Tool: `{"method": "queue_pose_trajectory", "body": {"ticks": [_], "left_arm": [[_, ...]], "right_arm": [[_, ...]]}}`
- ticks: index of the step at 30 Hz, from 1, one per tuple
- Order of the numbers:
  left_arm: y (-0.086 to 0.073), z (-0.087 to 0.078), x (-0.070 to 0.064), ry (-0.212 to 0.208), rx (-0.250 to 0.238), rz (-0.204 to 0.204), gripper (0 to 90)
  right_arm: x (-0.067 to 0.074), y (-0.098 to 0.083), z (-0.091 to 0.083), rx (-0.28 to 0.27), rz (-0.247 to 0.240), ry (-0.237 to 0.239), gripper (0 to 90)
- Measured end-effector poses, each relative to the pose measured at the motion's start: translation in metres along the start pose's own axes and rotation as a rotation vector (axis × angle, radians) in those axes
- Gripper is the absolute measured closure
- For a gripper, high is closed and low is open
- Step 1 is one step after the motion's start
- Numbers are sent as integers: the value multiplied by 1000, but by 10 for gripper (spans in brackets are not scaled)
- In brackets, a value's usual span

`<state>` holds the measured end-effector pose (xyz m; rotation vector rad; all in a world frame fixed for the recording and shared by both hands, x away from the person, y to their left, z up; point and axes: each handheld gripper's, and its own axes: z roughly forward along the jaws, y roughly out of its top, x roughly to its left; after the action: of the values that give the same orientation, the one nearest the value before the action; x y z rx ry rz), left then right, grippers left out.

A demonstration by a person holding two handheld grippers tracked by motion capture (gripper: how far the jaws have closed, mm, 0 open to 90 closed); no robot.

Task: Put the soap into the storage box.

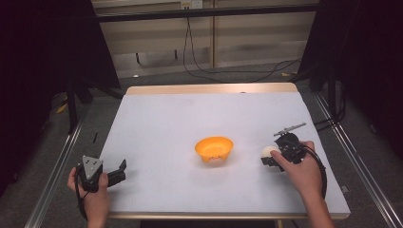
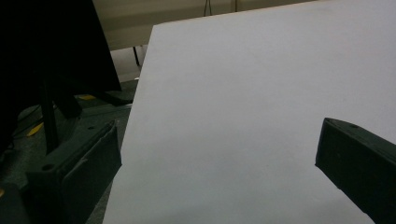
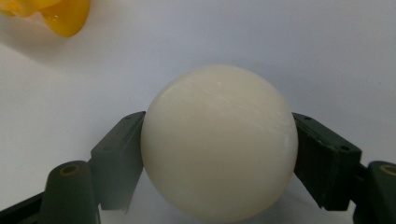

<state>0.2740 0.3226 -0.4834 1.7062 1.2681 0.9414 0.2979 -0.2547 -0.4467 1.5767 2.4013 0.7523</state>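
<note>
A cream white ball (image 3: 218, 142) sits between the two black jaws of my right gripper (image 3: 218, 154), and both pads press on its sides. From above, the ball (image 1: 268, 152) peeks out at the left of the right gripper (image 1: 272, 158), low on the white table's right side. An orange bowl (image 1: 214, 148) stands at the table's middle, left of the ball; its rim (image 3: 56, 16) shows in the right gripper view's top left corner. My left gripper (image 1: 121, 172) rests at the table's front left edge, jaws wide apart with only bare table between them (image 2: 219, 158).
The white table top (image 1: 199, 118) has a wooden far edge. Metal rails run along both sides of the table. Black stands and curtains flank it left and right, and cables lie on the floor behind.
</note>
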Motion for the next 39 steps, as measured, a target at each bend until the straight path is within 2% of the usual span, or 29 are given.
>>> {"method": "queue_pose_trajectory", "body": {"ticks": [4, 14, 15, 17, 26, 29, 33, 39], "left_arm": [[0, 0, 0, 0, 0, 0, 0], [0, 0, 0, 0, 1, 0, 0], [0, 0, 0, -1, 1, 0, 0], [0, 0, 0, -2, 2, -1, 0], [0, 0, 0, -5, 5, -2, 0], [0, 0, 1, -7, 6, -3, 0], [0, 0, 0, -6, 6, -3, 0], [0, 1, 0, -1, 9, -1, 0]], "right_arm": [[3, 5, -3, -16, -23, 8, 241], [10, 16, -4, -8, -45, 26, 242], [11, 18, -3, -10, -46, 45, 242], [12, 20, -3, -8, -50, 51, 241], [23, 34, -1, -13, -81, 50, 241], [26, 38, -2, -11, -76, 53, 241], [29, 43, -2, -11, -100, 56, 241], [33, 50, -4, -18, -102, 61, 241]]}}
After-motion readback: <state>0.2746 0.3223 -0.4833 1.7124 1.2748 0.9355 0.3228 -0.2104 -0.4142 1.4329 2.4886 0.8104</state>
